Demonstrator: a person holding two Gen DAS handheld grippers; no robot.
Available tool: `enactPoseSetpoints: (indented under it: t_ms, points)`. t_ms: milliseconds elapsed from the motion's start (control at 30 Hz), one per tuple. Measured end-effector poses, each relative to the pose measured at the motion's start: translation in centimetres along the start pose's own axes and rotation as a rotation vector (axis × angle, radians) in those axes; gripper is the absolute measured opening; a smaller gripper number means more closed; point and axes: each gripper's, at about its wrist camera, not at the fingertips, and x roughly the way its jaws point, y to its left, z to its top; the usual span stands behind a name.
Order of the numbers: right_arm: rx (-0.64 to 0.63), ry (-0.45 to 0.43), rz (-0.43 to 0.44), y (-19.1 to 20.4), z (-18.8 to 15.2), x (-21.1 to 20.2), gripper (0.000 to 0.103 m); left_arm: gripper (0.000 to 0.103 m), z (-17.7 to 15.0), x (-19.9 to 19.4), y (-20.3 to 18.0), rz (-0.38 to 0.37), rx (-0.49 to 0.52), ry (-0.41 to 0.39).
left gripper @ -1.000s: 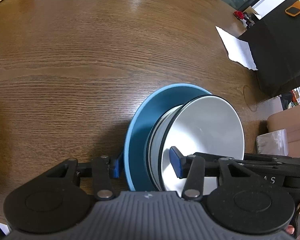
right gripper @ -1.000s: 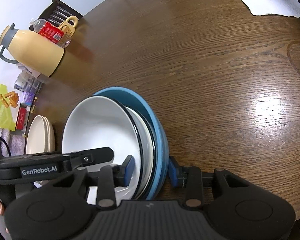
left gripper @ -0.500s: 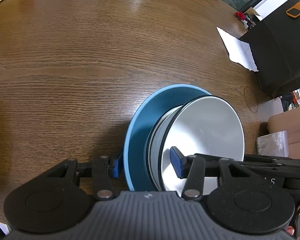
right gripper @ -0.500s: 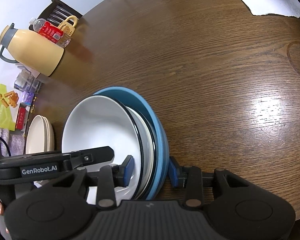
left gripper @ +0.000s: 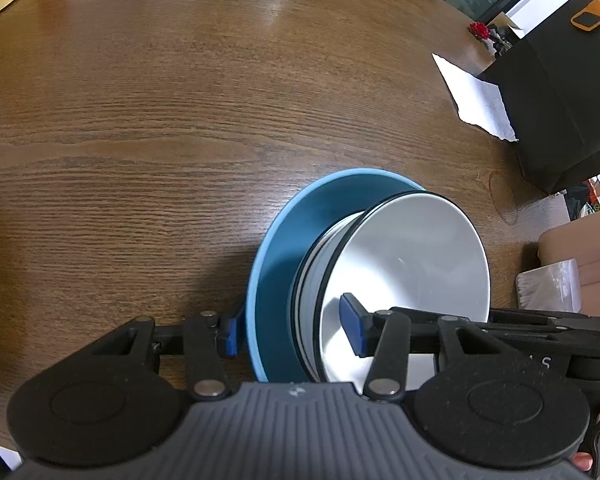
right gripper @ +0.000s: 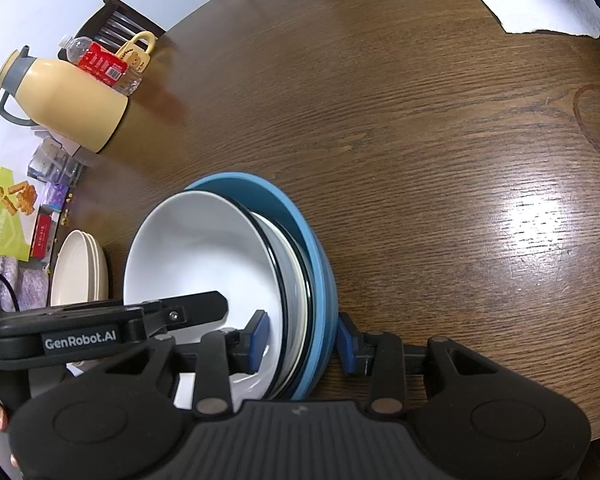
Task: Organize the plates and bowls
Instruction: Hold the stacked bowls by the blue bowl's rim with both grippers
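A stack of dishes sits on the wooden table (left gripper: 140,128): a blue plate (left gripper: 278,264) at the bottom, a white black-rimmed plate or bowl in the middle, and a white bowl (left gripper: 412,256) on top. My left gripper (left gripper: 294,326) straddles one edge of the stack, one pad under the blue plate's rim, the other inside the bowl. My right gripper (right gripper: 300,338) straddles the opposite edge of the blue plate (right gripper: 320,268) and white bowl (right gripper: 204,248) the same way. Gaps show between the pads and the dishes on both grippers.
A cream stack of plates (right gripper: 80,272) lies left of the dishes. A yellow jug (right gripper: 64,104), a bottle (right gripper: 104,66) and snack packets (right gripper: 8,208) stand at the far left. A white paper (left gripper: 480,100) and black box (left gripper: 564,92) sit at the right.
The left wrist view has shifted slightly; the dishes and both grippers hold almost the same places. Jaw widths look unchanged.
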Motion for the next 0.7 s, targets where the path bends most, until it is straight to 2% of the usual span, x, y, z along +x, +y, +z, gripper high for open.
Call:
enactPoseSetpoints:
  t_ms: [700]
  points:
    - [-0.008, 0.006, -0.006, 0.30, 0.14, 0.19, 0.036, 0.048, 0.01, -0.07, 0.07, 0.002, -0.002, -0.003]
